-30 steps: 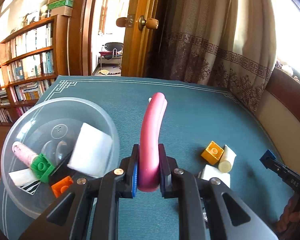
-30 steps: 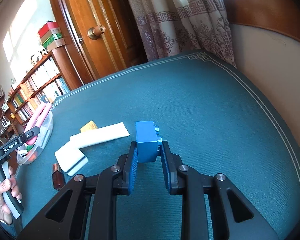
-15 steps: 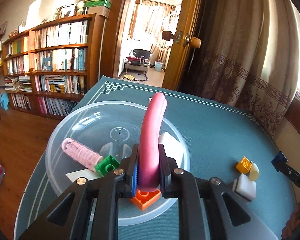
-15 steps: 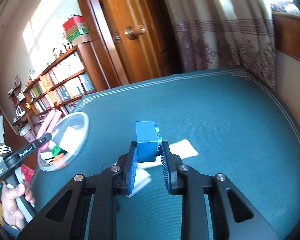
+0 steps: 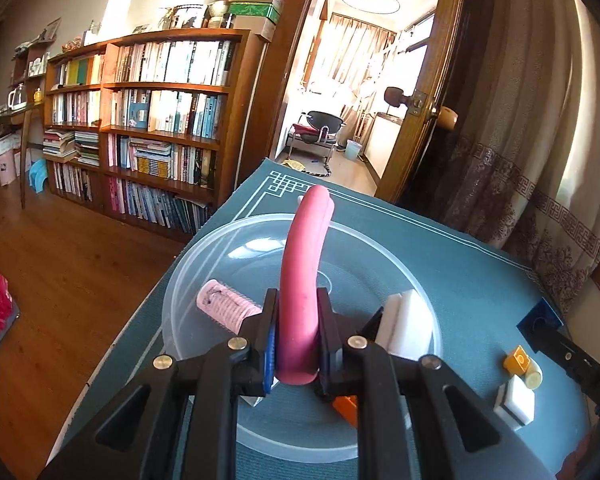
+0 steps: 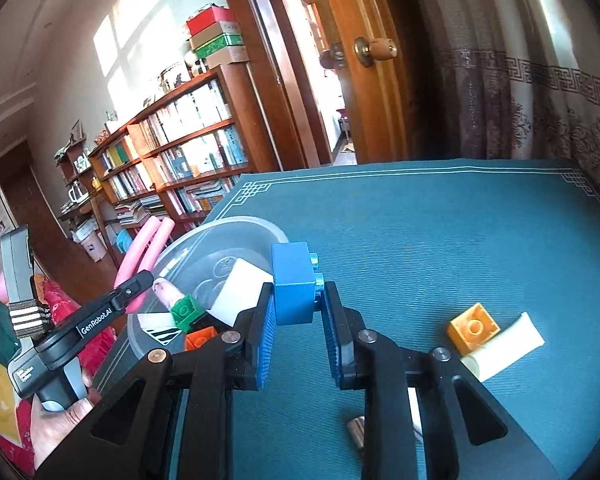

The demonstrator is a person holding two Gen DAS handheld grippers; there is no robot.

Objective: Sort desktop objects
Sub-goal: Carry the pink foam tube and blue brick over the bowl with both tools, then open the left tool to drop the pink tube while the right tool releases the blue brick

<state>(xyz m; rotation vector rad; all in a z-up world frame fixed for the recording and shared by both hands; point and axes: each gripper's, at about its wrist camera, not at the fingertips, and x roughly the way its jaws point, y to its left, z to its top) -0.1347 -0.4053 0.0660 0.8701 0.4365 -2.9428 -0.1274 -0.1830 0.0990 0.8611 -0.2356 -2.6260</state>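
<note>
At the centre of the left wrist view, the left gripper [image 5: 298, 344] pinches a pink foam tube [image 5: 304, 292], which rises curved above the clear plastic bowl [image 5: 204, 264]. Inside the bowl lie a pink hair roller [image 5: 226, 312], a white foam block [image 5: 404, 328] and an orange brick [image 5: 346, 408]. In the right wrist view, the right gripper [image 6: 296, 320] clamps a blue brick [image 6: 294, 288] just beside the bowl's rim, centre frame. At lower right, on the teal surface [image 6: 440, 240], a yellow brick [image 6: 474, 328] touches a white tube [image 6: 504, 346]. A green brick [image 6: 186, 312] sits in the bowl.
</note>
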